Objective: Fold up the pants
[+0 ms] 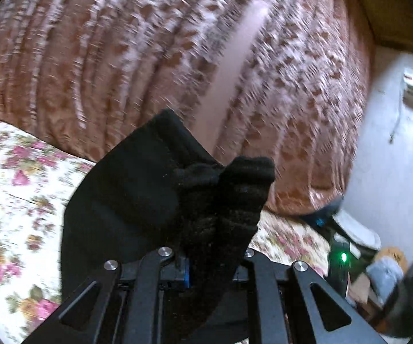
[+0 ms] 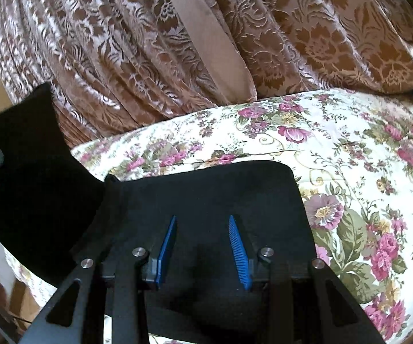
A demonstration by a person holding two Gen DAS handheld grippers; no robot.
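On the floral bed (image 2: 364, 149), black pants (image 2: 206, 189) lay under the spread right claw (image 2: 203, 229); the left claw (image 1: 206, 258) pinched their raised cuff (image 1: 235, 189).

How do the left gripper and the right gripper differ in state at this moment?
The left gripper is shut on a bunched end of the black pants; the right gripper is open, empty above them. The left lifts cloth off the floral bedspread; the right touches none. Both have blue pads.

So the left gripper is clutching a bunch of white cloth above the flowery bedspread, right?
Not quite: the cloth is black, not white. The left wrist view shows the left gripper clutching it above the flowery bedspread.
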